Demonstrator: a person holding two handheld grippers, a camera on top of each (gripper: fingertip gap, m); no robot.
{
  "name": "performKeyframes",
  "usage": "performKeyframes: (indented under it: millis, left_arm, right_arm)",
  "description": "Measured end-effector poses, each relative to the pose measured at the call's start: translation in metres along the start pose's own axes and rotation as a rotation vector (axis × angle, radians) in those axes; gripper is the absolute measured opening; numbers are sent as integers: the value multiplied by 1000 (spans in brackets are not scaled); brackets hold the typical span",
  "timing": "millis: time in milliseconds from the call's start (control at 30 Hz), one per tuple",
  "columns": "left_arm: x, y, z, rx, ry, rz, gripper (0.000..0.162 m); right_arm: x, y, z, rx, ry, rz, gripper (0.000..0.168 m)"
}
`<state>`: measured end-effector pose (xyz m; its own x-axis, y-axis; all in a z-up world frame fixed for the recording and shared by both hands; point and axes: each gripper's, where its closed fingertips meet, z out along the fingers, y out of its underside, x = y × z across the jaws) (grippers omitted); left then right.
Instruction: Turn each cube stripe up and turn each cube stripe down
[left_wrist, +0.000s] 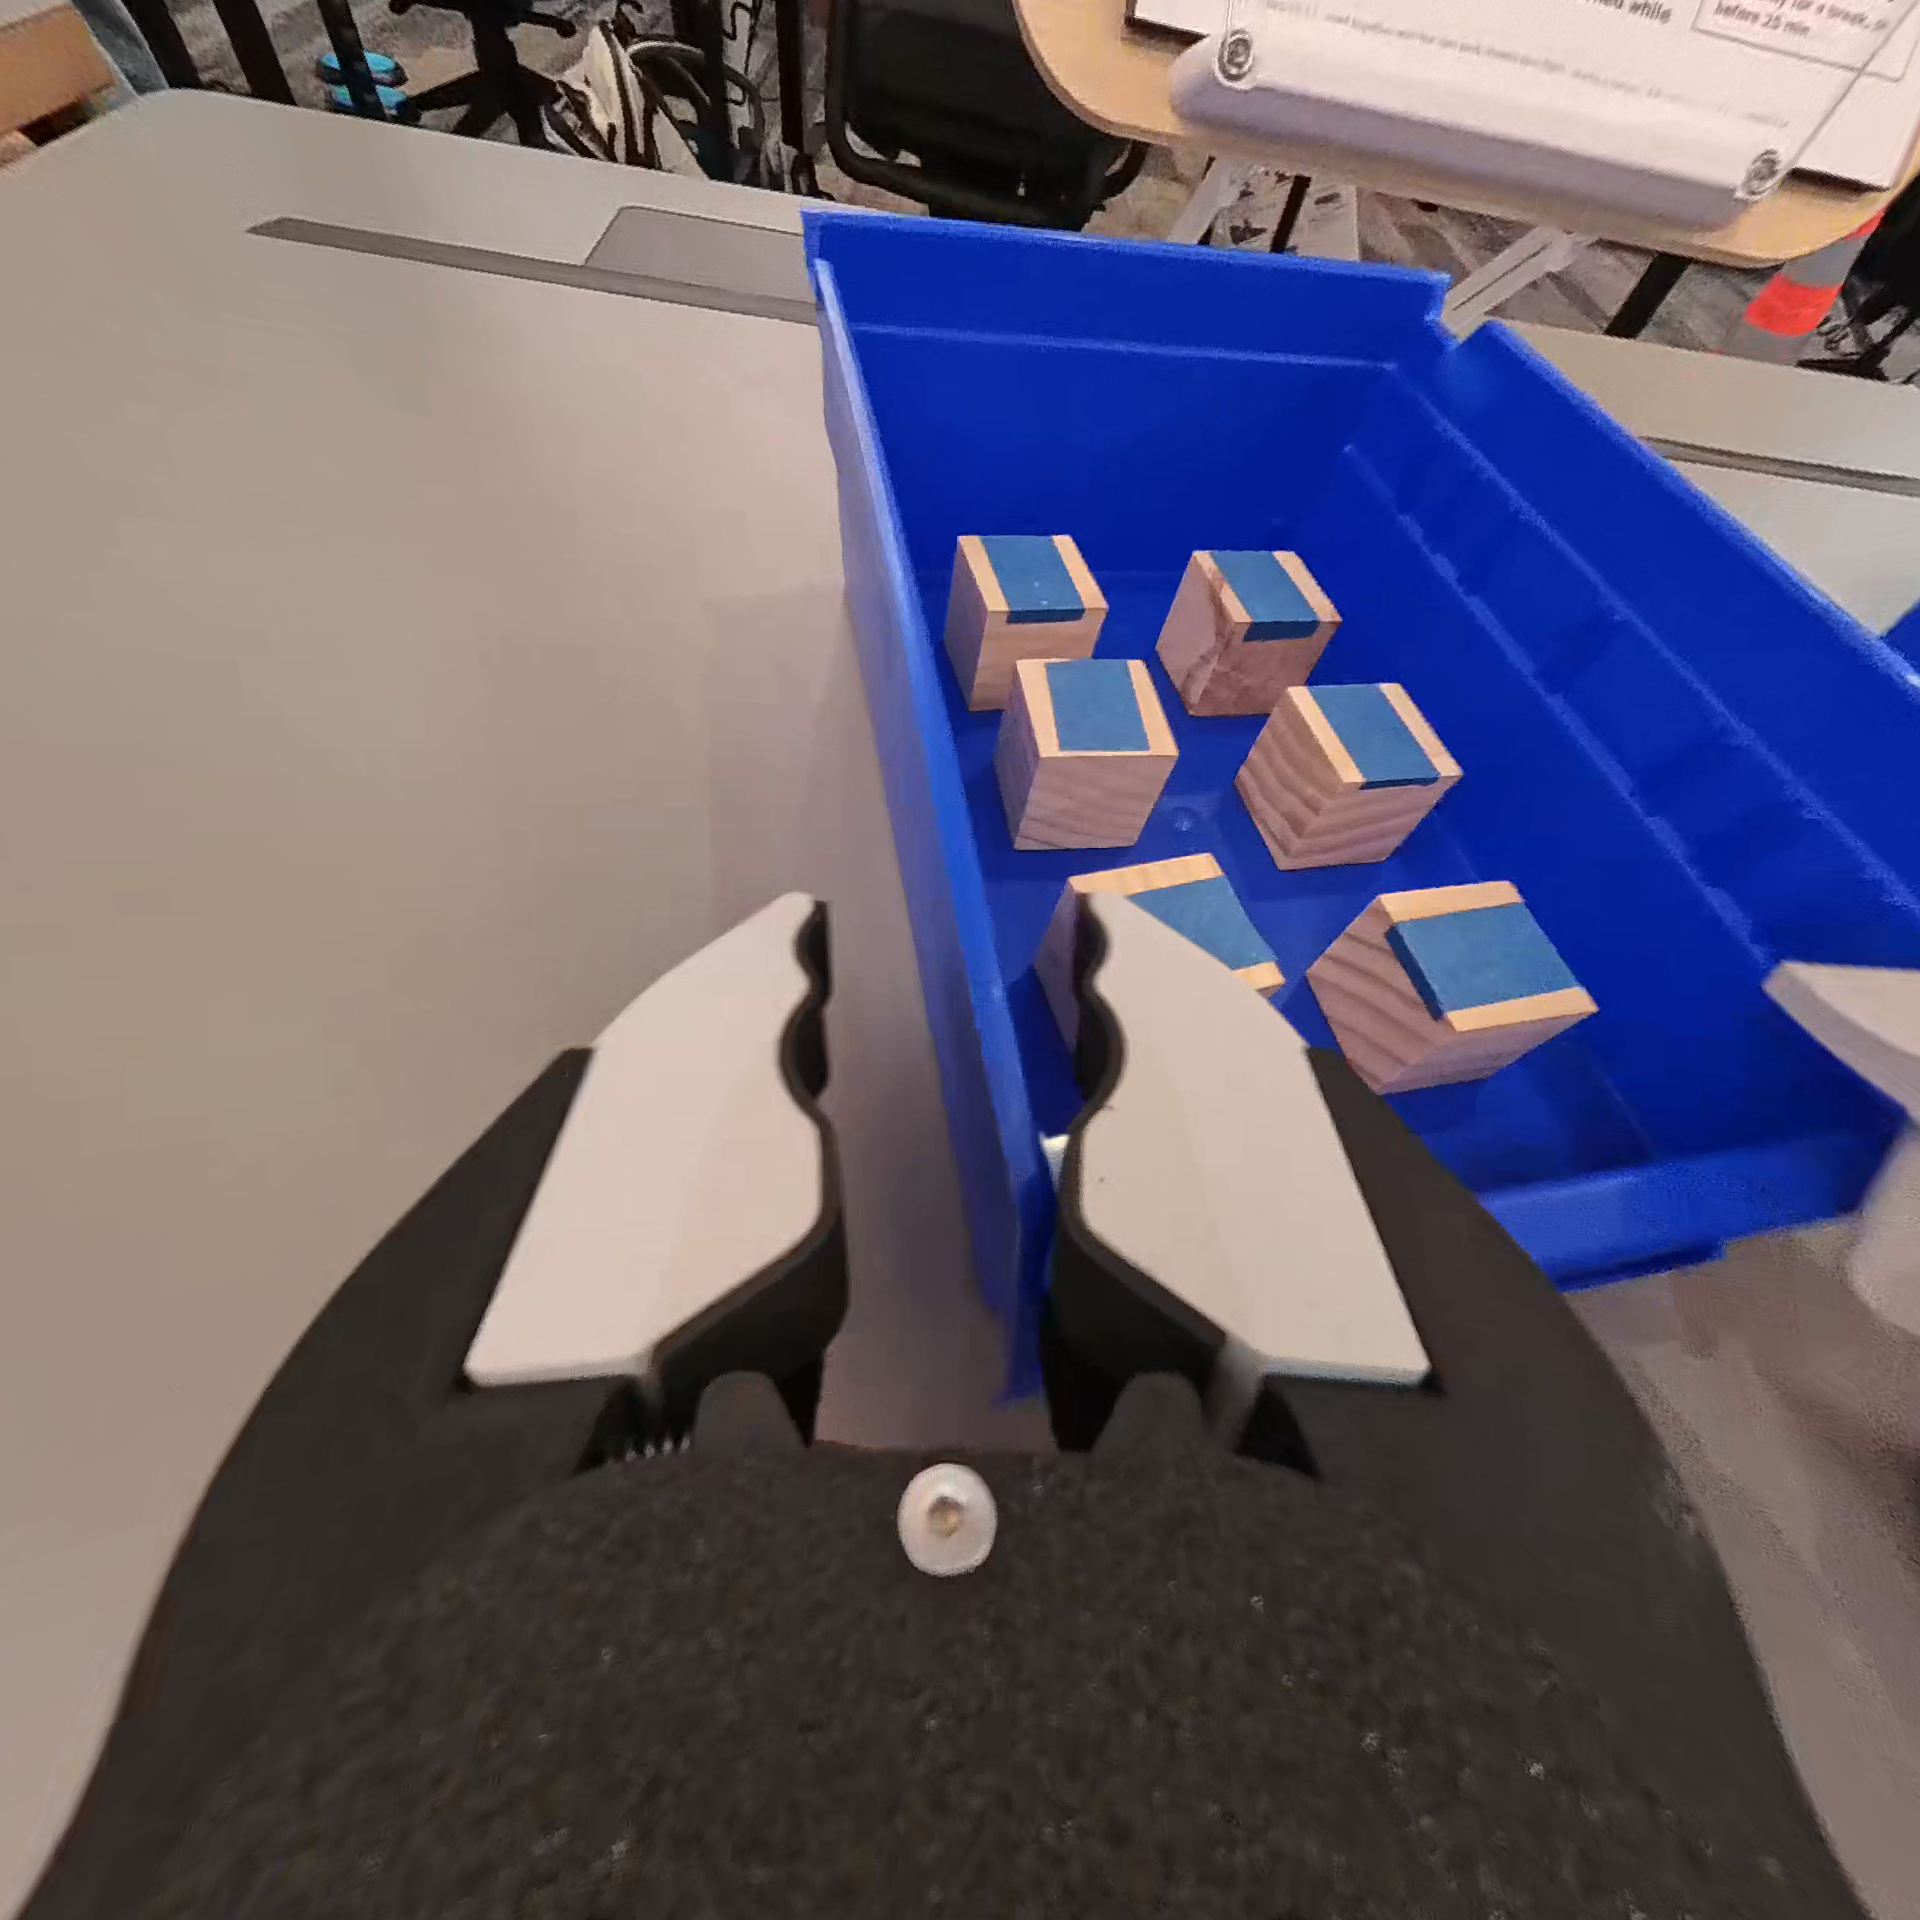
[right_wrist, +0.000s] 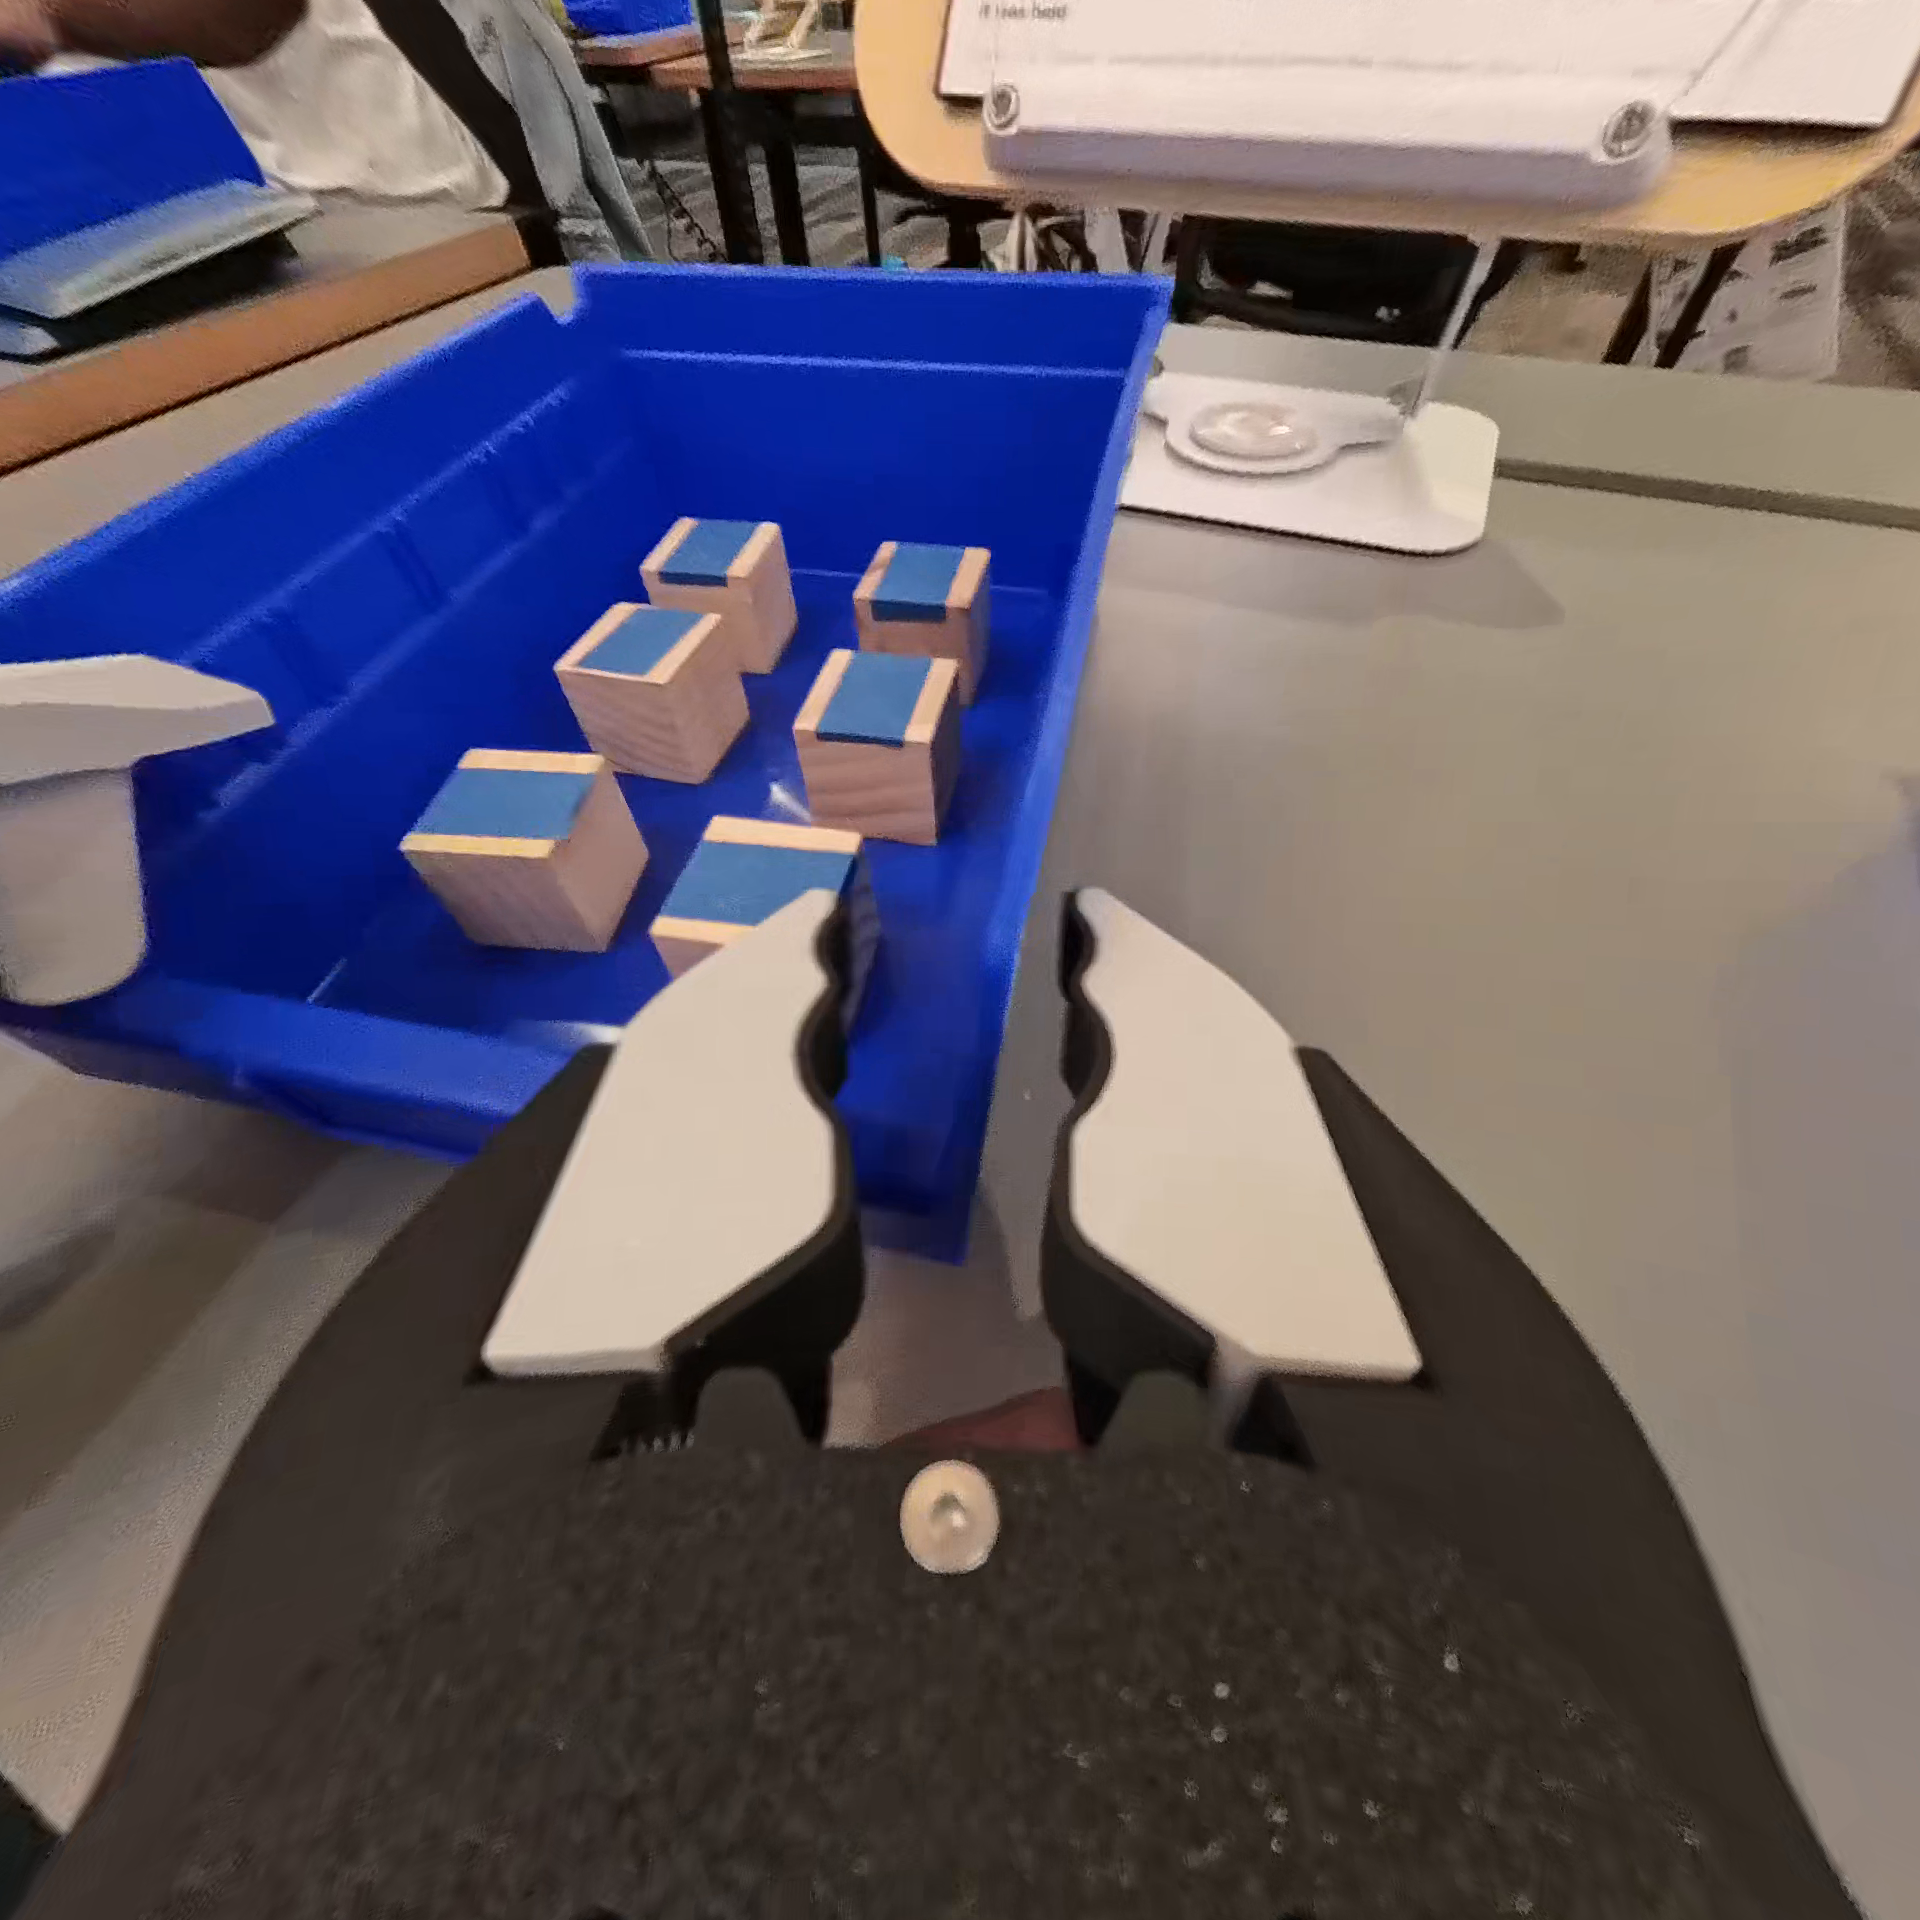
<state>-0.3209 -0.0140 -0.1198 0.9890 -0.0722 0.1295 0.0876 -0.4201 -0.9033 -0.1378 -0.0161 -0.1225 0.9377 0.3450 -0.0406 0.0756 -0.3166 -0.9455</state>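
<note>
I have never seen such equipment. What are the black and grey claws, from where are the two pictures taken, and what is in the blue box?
The claws are two-finger tools that a person holds, one per hand. Each carries a camera looking along its fingers. One picture shows the left hand-held gripper, the other the right hand-held gripper. Both are open and hold nothing. On the grey table stands a blue bin. Inside are six wooden cubes, in two rows of three, each with a blue stripe facing up. The left gripper straddles the bin's side wall; the right one hovers by the opposite wall.
</note>
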Motion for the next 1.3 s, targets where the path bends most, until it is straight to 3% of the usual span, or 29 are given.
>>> performKeyframes:
  millis: [33, 167, 333, 700, 967, 1133, 1233, 1300]
  left_arm:
    - [6, 0, 0, -4, 37, -11, 26]
    - [-1, -2, 2, -19, -49, 18, 4]
    - [-39, -15, 5, -33, -77, 48, 3]
    - [-203, -68, 24, -16, -102, 95, 3]
    - [-248, -64, 58, -30, -64, 75, 3]
    - [-249, -65, 60, -16, -42, 43, 5]
    - [-266, -64, 51, -64, -152, 52, 39]
    - [-268, -73, 31, -30, -188, 33, 46]
  right_arm:
    - [-3, -3, 1, 18, -15, 3, 27]
    - [4, -5, -1, 2, 55, 111, 5]
    - [-28, -16, 13, 24, 117, 160, 3]
    - [-171, -60, 100, 42, 120, 168, 5]
    - [-199, -51, 149, -20, 88, 198, 8]
    - [-203, -50, 148, -5, -20, 187, 14]
    - [-200, -55, 131, -18, -131, 138, 22]
    - [-191, -62, 107, -2, -213, 99, 32]
